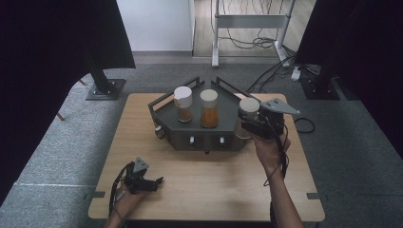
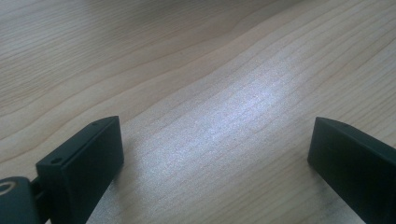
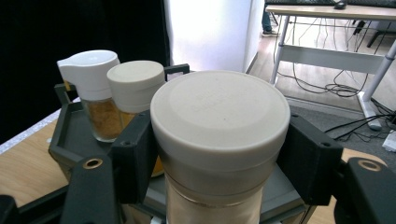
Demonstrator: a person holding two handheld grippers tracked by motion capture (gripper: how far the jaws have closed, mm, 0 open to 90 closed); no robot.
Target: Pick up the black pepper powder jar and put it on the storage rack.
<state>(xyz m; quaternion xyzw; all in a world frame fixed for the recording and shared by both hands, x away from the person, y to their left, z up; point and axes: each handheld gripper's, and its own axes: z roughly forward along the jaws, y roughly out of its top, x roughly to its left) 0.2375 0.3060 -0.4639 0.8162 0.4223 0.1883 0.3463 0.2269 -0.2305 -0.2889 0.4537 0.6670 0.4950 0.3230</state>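
A dark grey rack (image 1: 190,114) stands on the wooden table (image 1: 204,185) and holds two spice jars: one with a white spouted lid (image 1: 183,103) (image 3: 93,88) and one with a beige lid (image 1: 209,108) (image 3: 133,86). My right gripper (image 1: 247,124) (image 3: 219,163) is shut on a third jar with a beige lid (image 1: 248,110) (image 3: 219,121), held at the rack's right end; its jaws press the jar just under the lid. My left gripper (image 1: 159,181) (image 2: 215,154) rests low over bare tabletop at the front left, open, with nothing between its jaws.
Small knobs (image 1: 191,140) line the rack's front face. Black curtains hang at both sides with stand bases (image 1: 104,88) on the grey carpet. A desk frame (image 1: 249,21) and loose cables (image 1: 259,42) lie beyond the table.
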